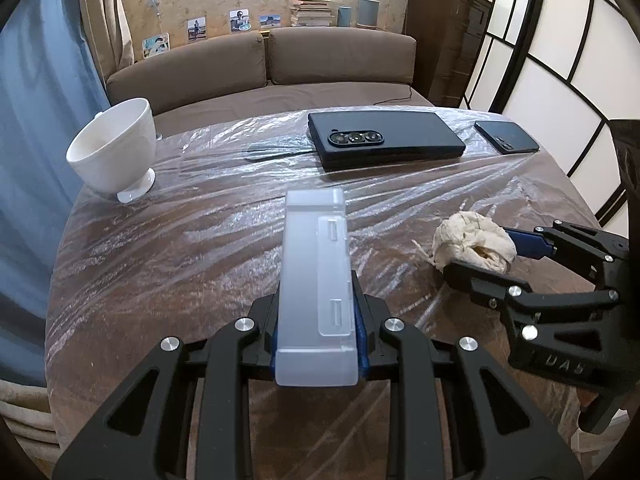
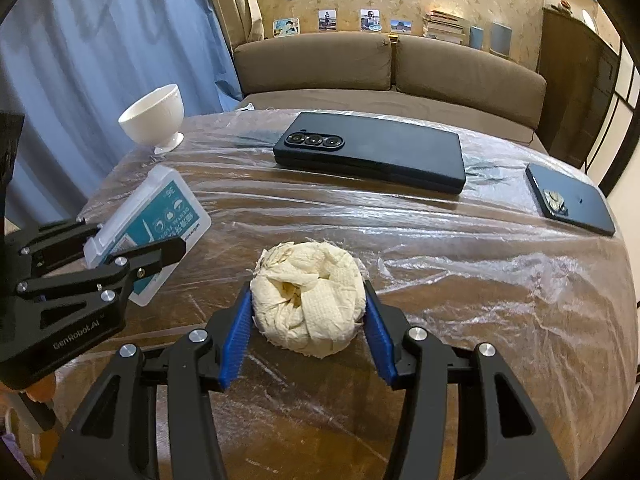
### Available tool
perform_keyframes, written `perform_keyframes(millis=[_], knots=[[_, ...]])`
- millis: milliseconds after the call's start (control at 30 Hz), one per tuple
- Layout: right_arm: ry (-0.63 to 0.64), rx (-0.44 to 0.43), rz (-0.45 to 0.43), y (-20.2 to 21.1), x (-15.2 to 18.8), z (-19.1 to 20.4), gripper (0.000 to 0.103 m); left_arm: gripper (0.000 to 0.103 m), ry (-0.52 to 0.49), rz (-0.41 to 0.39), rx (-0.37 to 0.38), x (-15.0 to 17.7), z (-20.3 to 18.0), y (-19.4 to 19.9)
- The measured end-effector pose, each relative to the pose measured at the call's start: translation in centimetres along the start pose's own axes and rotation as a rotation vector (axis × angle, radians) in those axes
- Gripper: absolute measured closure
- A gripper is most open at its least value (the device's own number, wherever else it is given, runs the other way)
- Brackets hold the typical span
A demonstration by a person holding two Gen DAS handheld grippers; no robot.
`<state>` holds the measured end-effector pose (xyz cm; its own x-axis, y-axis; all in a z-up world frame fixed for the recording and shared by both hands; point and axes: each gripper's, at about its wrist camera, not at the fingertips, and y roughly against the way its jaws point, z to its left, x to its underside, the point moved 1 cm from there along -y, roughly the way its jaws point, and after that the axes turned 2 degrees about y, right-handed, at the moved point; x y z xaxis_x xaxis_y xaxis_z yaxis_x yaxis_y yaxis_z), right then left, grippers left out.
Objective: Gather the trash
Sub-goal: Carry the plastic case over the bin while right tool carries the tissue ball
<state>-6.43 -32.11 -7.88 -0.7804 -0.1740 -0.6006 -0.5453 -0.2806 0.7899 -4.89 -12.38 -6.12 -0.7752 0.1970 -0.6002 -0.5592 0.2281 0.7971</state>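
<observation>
Two phones and white bowl beyond crumpled tissue on plastic-wrapped tabletop; right tongs clamping tissue, left tongs gripping translucent box; brown sofa behind.

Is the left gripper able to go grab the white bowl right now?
Probably not yet. The left gripper is already shut on the plastic box, so its jaws are full. The path across the table to the white bowl looks free, though.
</observation>
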Motion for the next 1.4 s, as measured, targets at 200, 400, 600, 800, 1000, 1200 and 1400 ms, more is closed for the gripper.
perform_keyframes(millis=[200, 400, 600, 800, 1000, 1200, 1400], knots=[[-0.024, -0.018, -0.001, 1.2, 0.7, -0.1, 0.052, 0.075, -0.004, -0.001, 0.011, 1.1, -0.5, 1.2], [-0.037, -0.030, -0.003, 2.5, 1.7, 0.1, 0.052, 0.075, -0.023, -0.003, 0.020, 2.4, -1.4, 2.6], [-0.041, -0.044, -0.009, 4.1, 2.8, 0.6, 0.052, 0.075, -0.033, -0.005, 0.038, 3.8, -2.3, 4.1], [-0.036, -0.058, -0.011, 5.7, 4.1, 1.3, 0.052, 0.075, -0.037, 0.000, 0.053, 5.1, -3.0, 5.4], [-0.028, -0.075, -0.003, 7.1, 5.6, 2.1, 0.052, 0.075, -0.033, 0.005, 0.067, 6.5, -3.2, 6.8], [-0.027, -0.095, 0.010, 8.4, 7.7, 2.9, 0.052, 0.075, -0.016, 0.017, 0.074, 8.3, -3.2, 7.9], [-0.039, -0.126, 0.029, 9.6, 10.2, 3.6, 0.052, 0.075, -0.021, 0.042, 0.076, 10.7, -3.4, 8.9]])
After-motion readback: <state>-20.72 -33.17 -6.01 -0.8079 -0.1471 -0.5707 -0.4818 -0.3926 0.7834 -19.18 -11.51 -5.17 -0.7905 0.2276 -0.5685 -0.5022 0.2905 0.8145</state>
